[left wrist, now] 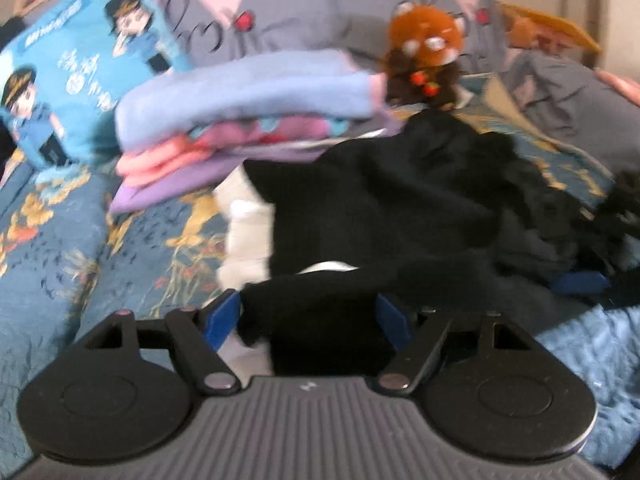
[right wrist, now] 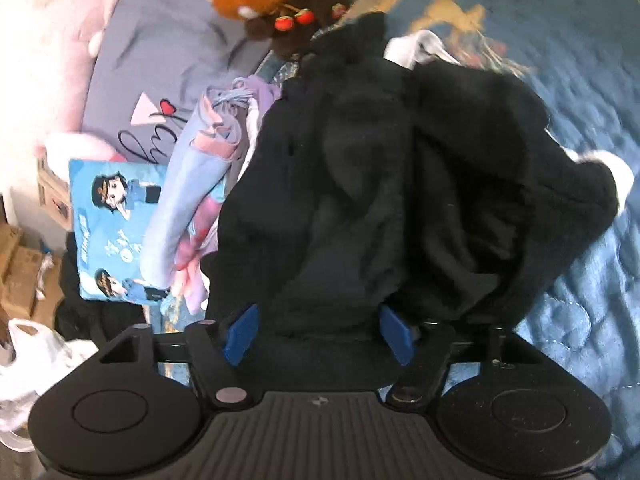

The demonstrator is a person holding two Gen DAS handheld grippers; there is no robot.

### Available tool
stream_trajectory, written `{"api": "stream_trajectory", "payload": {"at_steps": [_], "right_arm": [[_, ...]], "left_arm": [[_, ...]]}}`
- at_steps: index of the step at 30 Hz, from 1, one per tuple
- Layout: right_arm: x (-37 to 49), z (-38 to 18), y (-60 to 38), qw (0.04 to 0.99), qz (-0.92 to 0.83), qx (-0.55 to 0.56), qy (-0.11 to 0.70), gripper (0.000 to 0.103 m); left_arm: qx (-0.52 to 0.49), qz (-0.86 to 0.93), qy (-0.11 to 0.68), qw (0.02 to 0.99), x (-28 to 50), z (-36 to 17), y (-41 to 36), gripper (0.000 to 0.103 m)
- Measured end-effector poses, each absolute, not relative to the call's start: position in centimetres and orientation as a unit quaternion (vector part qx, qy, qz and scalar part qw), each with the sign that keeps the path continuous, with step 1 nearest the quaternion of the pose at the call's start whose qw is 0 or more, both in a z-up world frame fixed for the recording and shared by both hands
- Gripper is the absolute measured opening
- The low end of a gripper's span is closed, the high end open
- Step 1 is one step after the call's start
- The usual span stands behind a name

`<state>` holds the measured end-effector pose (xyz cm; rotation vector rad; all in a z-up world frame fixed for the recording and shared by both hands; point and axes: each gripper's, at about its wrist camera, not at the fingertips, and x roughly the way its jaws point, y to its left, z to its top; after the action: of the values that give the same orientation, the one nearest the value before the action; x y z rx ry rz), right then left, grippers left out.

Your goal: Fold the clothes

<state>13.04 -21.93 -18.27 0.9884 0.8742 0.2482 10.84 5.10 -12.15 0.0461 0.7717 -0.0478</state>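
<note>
A: Where the black garment (left wrist: pixel 400 208) is crumpled on the bed (left wrist: pixel 52 264), no clear long axis can be made out — it is bunched beside the folded stack (left wrist: pixel 240 120).

B: Cloth is seen between the spread jaws of the left gripper (left wrist: pixel 312 322) and the right gripper (right wrist: pixel 320 334) — whether it is clamped cannot be told. Bare quilt is left at the near edge.

Blue floral quilt (left wrist: pixel 60 272) — cardboard boxes (right wrist: pixel 18 276)
</note>
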Motion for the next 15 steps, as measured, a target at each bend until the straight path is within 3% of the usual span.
{"api": "stream_trajectory", "payload": {"at_steps": [5, 9, 15], "right_arm": [[12.9, -16.8, -22.1, 0.807, 0.104, 0.424, 0.397, 0.062], [12.0, -14.4, -21.5, 0.86, 0.084, 0.343, 0.369, 0.064], [10.9, -11.4, -15.9, 0.927, 0.125, 0.203, 0.289, 0.062]], "left_arm": [[0.018, 0.0, 0.394, 0.919, 12.2, -13.6, 6.4, 0.088], [0.051, 0.04, 0.331, 0.941, 10.2, -11.5, 6.4, 0.088], [-0.049, 0.066, 0.246, 0.966, 7.9, -8.2, 9.2, 0.087]]}}
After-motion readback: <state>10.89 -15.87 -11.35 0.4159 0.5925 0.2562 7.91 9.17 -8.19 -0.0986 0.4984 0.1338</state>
